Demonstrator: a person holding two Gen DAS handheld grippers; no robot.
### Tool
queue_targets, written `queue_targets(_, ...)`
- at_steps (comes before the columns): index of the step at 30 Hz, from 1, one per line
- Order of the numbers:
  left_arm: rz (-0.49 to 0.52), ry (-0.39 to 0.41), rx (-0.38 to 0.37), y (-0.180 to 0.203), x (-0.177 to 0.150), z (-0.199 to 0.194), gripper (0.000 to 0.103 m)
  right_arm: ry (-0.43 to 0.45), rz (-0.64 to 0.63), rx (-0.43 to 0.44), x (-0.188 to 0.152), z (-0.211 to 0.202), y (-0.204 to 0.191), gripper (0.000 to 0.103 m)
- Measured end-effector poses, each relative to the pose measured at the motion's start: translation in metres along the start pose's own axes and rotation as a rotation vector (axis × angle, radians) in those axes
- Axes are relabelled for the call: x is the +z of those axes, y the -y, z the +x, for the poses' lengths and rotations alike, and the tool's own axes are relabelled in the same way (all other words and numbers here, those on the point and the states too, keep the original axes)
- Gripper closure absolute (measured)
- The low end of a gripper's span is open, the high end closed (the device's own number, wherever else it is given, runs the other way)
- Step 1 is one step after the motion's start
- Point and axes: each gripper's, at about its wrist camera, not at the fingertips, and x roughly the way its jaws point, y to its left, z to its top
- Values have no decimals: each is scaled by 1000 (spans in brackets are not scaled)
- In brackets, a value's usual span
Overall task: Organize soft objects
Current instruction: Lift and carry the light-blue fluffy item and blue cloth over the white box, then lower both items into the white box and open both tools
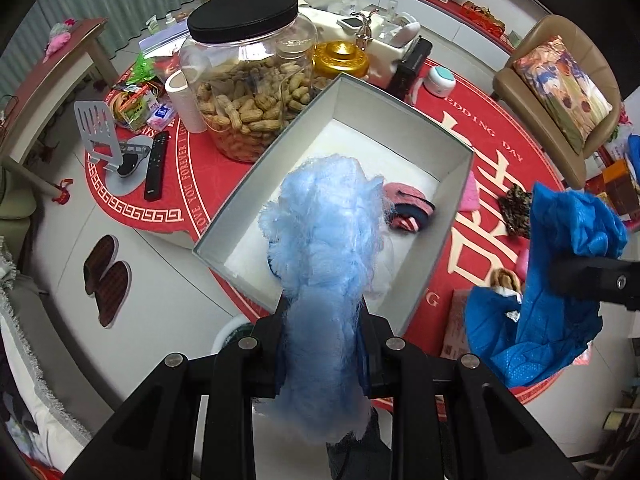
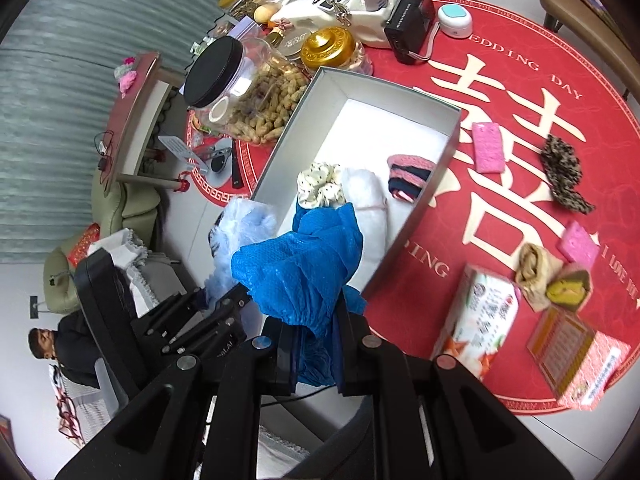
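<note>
Box (image 1: 280,184) sits open on the worktop to collect soft things — left claw (image 1: 324,344) clamped on a pale puff (image 1: 324,232) above it, right claw (image 2: 316,344) clamped on blue cloth (image 2: 296,264).

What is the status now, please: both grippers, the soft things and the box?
Left gripper shut on pale blue mesh puff, above grey box. Right gripper shut on blue plastic cover, near box edge. Nothing blocks the box opening.

It was a home living room: a red wedding-day mat (image 2: 520,92) covered the table, a jar of peanuts (image 1: 248,92) stood there, slippers (image 1: 107,280) lay on the floor, an armchair (image 1: 560,92) nearby.
</note>
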Motion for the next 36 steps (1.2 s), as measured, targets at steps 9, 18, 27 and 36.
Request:
queue_targets(9, -20, -19, 24, 2, 20, 41, 75, 31, 25, 37, 42, 29, 16, 89)
queue_targets(18, -34, -45, 52, 5, 26, 67, 75, 36, 88, 70, 59, 56, 43, 88)
queue_targets(27, -3, -69, 78, 13, 33, 81, 75, 59, 93, 78, 77, 66, 49, 88)
queue_targets(36, 0, -85, 82, 19, 41, 91, 75, 69, 84, 44, 85, 74, 51, 88)
